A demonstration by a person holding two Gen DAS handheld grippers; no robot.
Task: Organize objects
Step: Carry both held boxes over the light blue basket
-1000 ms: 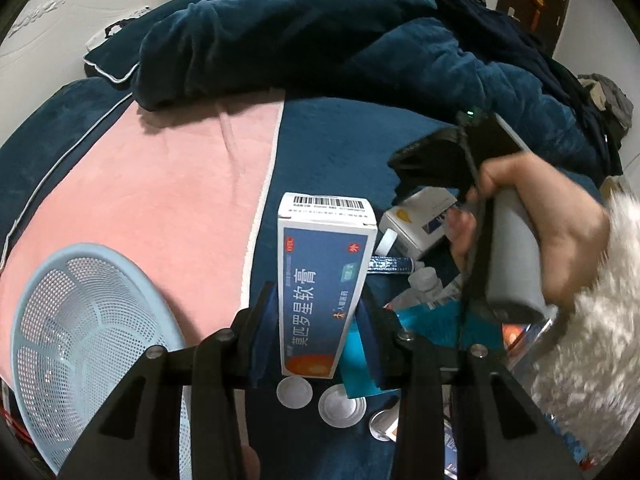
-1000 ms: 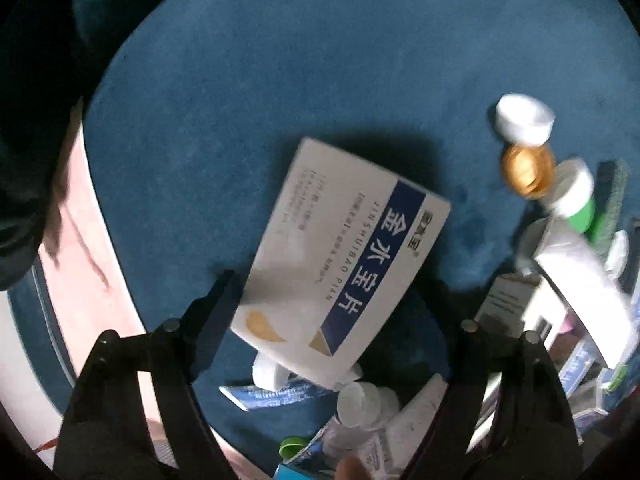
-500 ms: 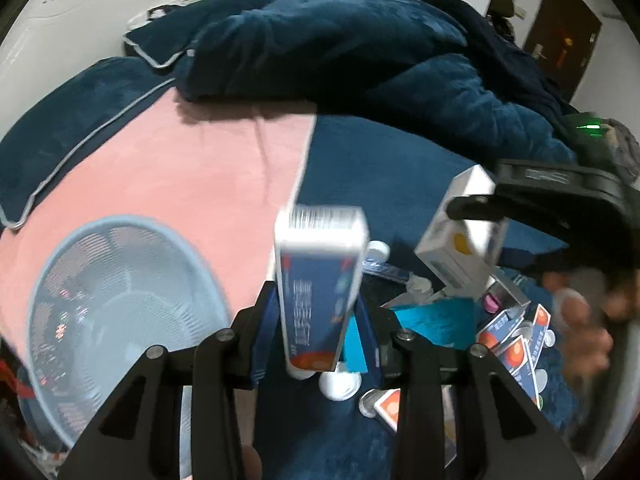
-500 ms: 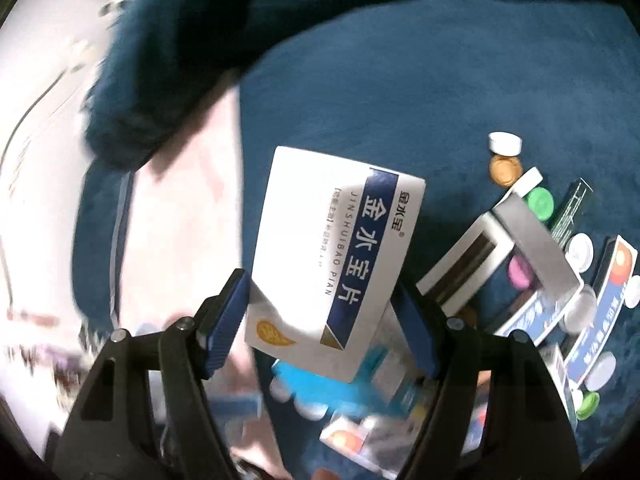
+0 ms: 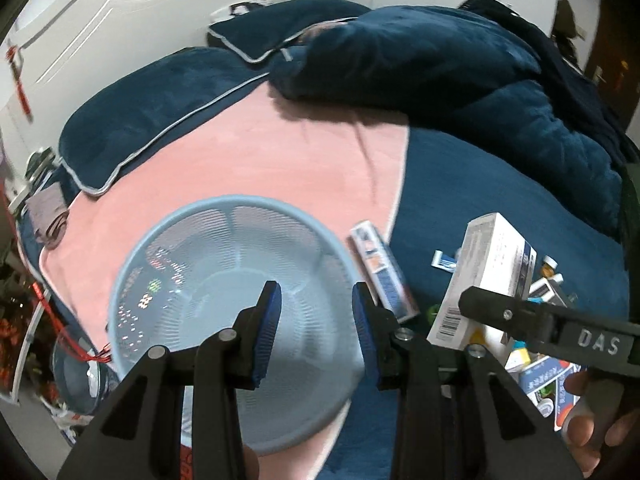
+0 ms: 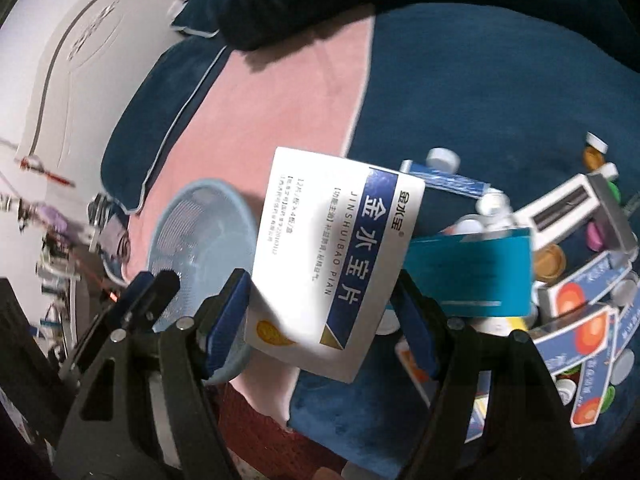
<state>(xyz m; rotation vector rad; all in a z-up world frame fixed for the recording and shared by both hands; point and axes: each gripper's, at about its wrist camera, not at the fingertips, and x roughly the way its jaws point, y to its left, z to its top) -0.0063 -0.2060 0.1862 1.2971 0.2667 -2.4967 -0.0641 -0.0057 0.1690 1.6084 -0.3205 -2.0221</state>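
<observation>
My left gripper is open and empty over the light blue mesh basket on the pink blanket. A blue and white ointment box is at the basket's right rim, blurred, apparently falling. My right gripper is shut on a white and blue medicine box; this box also shows in the left wrist view, held to the right of the basket. The basket shows in the right wrist view, left of the held box.
A pile of medicine boxes, bottles and caps lies on the dark blue bedspread at the right. A rumpled dark blue duvet lies behind. The bed edge and floor clutter are at the left.
My left gripper swung left over the basket and opened, releasing the ointment box. My right gripper closed on the white and blue box, lifted it and carried it toward the basket.
</observation>
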